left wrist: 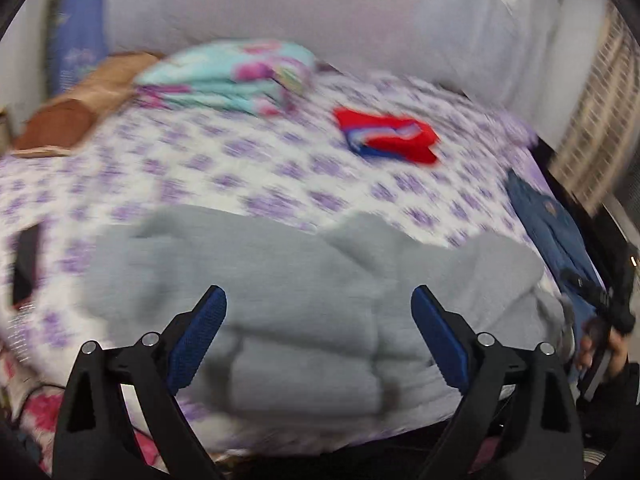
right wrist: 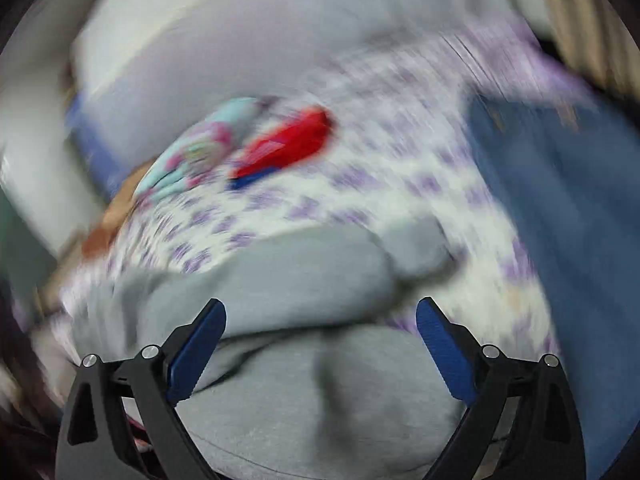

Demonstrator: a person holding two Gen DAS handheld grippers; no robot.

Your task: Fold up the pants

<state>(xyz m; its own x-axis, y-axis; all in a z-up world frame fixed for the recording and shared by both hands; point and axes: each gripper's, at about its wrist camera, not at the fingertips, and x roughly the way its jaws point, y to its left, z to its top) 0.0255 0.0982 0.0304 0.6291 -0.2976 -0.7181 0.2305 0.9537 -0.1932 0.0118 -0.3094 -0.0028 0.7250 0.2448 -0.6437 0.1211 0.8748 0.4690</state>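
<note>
Grey pants (left wrist: 320,300) lie bunched in soft folds on a bed (left wrist: 240,168) with a purple-flowered sheet, filling the lower centre of both wrist views. The left gripper (left wrist: 319,322) hangs over the heap with its jaws spread wide and nothing between the blue pads; the cloth lies beneath them, not pinched. The right gripper (right wrist: 321,334) is likewise wide apart and empty above the same grey cloth, in a view heavily smeared by motion.

Beyond the pants, toward the upper half of the left wrist view, sit a red and blue garment (left wrist: 388,140) and a folded turquoise and pink cloth (left wrist: 228,76); a blue denim piece (left wrist: 548,220) lies along the right edge of the bed. A hand (left wrist: 600,344) shows at the far right.

The pants look like thick, limp fleece: light, unbreakable, not slippery, and sure to sag and crease wherever unsupported. Judging by the heap, the sound hold is a thin pinch at an edge or corner, such as waistband or hem, one gripper to each end, so the fabric can be drawn flat.
</note>
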